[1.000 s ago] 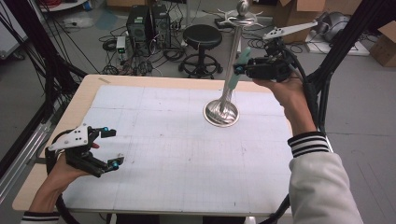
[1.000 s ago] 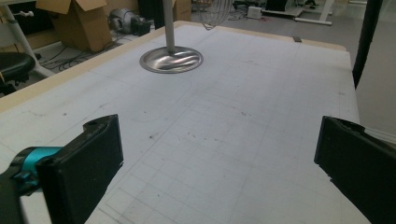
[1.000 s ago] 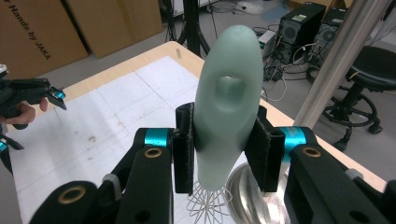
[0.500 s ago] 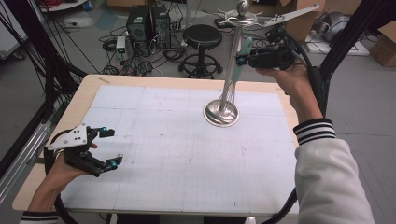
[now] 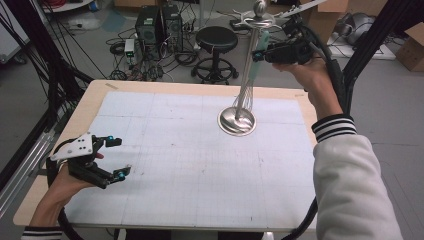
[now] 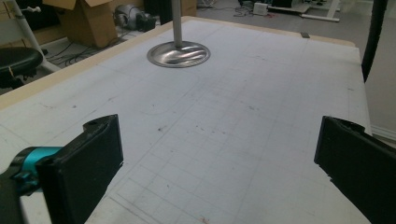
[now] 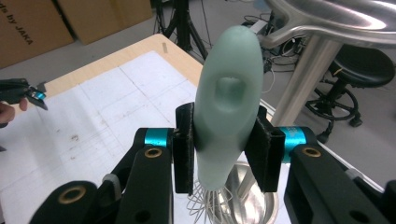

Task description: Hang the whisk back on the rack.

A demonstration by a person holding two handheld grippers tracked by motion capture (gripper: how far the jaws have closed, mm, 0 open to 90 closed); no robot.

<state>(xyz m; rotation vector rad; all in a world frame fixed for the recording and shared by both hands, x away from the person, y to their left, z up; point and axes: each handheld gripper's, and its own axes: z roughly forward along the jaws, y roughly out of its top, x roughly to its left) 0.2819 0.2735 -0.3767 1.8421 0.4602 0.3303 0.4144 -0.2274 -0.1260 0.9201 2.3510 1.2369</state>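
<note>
The right tool (image 5: 260,50) is up high at the far right of the counter (image 5: 165,90), its jaws clamped on the pale green handle of a whisk (image 5: 250,80). In the right gripper view the whisk (image 7: 229,107) stands upright between the two black pads (image 7: 184,144), one pressing on each side of the handle, which has an oval hole through its upper part. Its wire loops hang below the jaws, over a shiny round base. That base belongs to the steel stand (image 5: 237,120), which sits on the white gridded mat (image 5: 175,165) toward the far right of the counter. The stand's pole rises to a ball top with arms branching out, and one arm (image 7: 336,18) sweeps across the upper right of the right gripper view, just beside the whisk handle's tip. From above, the whisk wires hang close against the pole, with their lower end near the base; whether they touch it I cannot tell.

Down at the near left, the left tool (image 5: 112,157) hovers low over the mat, held in a hand (image 5: 62,182) with a striped cuff. Its jaws are spread wide with nothing between them, and the left gripper view looks between the two black pads (image 6: 93,158) across the bare mat to the stand's base (image 6: 178,53) well away. Beyond the counter, a black stool (image 5: 216,40) and tangled cables sit on the floor.
</note>
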